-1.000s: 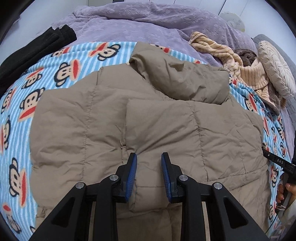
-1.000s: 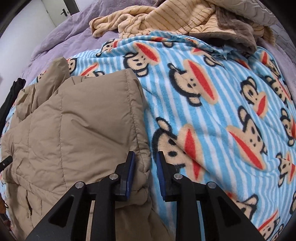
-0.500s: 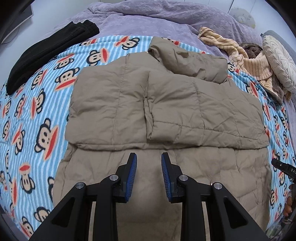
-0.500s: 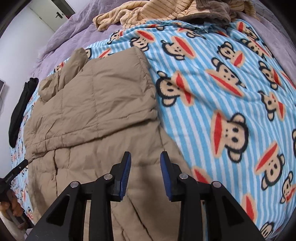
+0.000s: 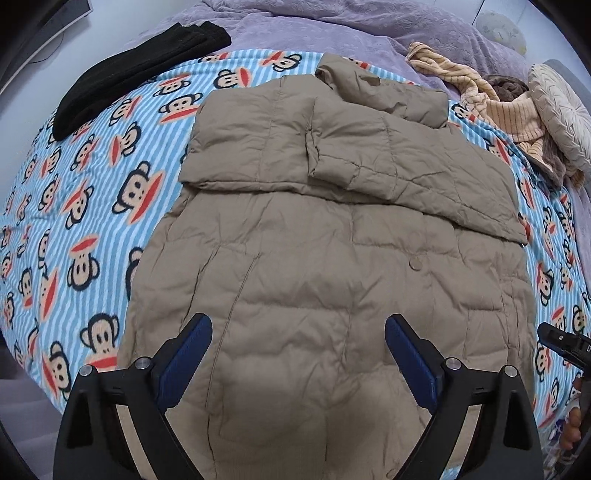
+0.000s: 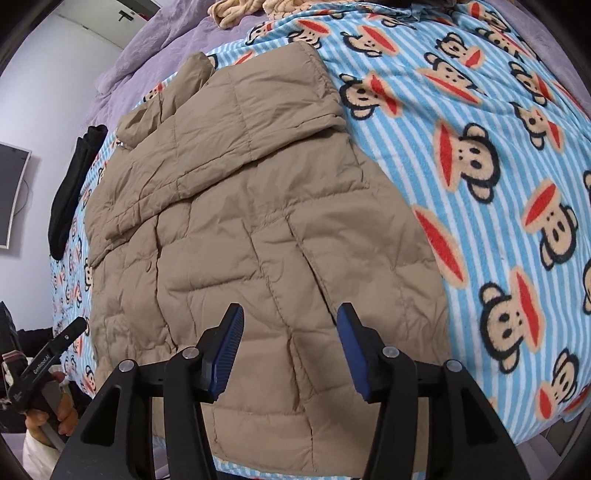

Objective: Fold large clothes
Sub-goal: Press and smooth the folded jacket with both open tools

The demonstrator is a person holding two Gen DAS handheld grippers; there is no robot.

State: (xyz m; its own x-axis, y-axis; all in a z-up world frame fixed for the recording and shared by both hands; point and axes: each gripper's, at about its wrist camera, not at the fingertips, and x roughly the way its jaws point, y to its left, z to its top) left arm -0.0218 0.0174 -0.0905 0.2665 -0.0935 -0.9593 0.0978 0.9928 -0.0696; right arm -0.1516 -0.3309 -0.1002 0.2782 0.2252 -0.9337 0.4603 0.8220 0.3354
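A tan puffer jacket (image 5: 332, 258) lies flat on the monkey-print blanket (image 5: 92, 221), both sleeves folded across its chest and the hood at the far end. My left gripper (image 5: 298, 341) hovers open above the jacket's lower middle, wide apart, holding nothing. In the right wrist view the same jacket (image 6: 240, 221) spreads to the left of centre, and my right gripper (image 6: 290, 332) hangs open over its hem near the right edge. The right gripper's tip (image 5: 561, 339) shows at the left view's right border, and the left gripper (image 6: 48, 354) shows at the right view's lower left.
A black garment (image 5: 129, 70) lies at the far left of the bed. A striped beige cloth (image 5: 491, 99) and a round cushion (image 5: 561, 107) sit at the far right on a purple quilt (image 5: 332, 26). A monitor (image 6: 11, 195) hangs on the left wall.
Both grippers have pulled back from the folded sleeves toward the hem and opened wide. The right one let go of the jacket's edge that it pinched one second ago.
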